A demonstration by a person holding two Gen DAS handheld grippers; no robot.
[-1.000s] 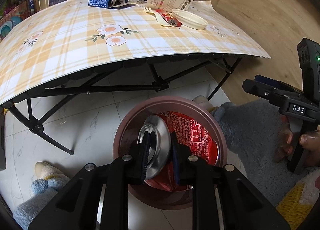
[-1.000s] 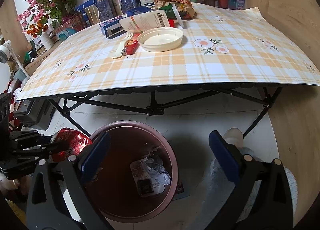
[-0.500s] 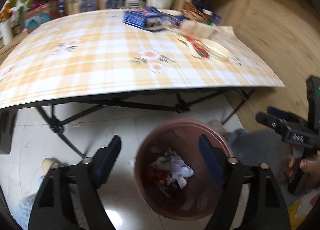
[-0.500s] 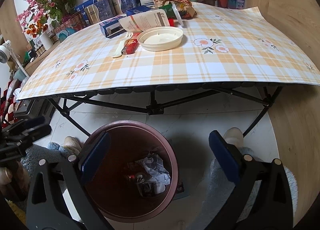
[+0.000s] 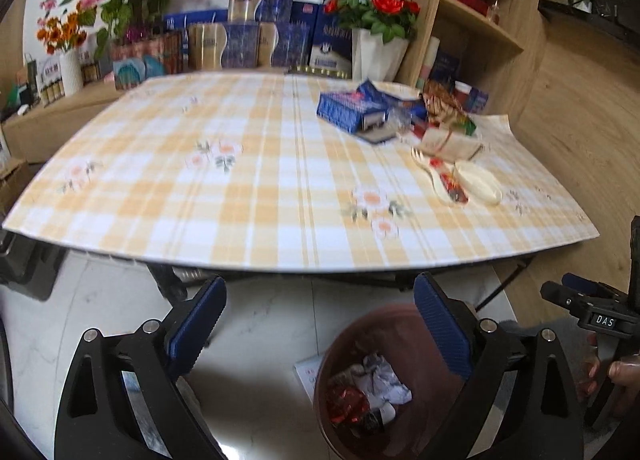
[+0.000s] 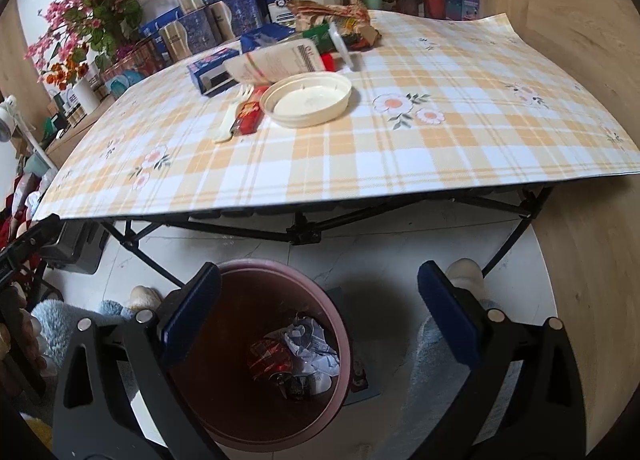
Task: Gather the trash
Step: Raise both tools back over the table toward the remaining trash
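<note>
One brown bin holding crumpled paper and red wrapper — left gripper opening, empty, right gripper spread wide, empty.

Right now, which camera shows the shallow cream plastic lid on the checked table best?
The right wrist view: the shallow cream plastic lid sits sharp and near, with its whole round rim and inside showing. The left wrist view shows it blurred, farther off, seen edge-on as a thin oval.

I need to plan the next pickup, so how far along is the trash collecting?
Done: crumpled paper and a red wrapper lie in the bin. In hand: nothing; left gripper is opening empty, right gripper is open. Left on the table: cream lid, fork, red packet, paper carton, blue box.
</note>
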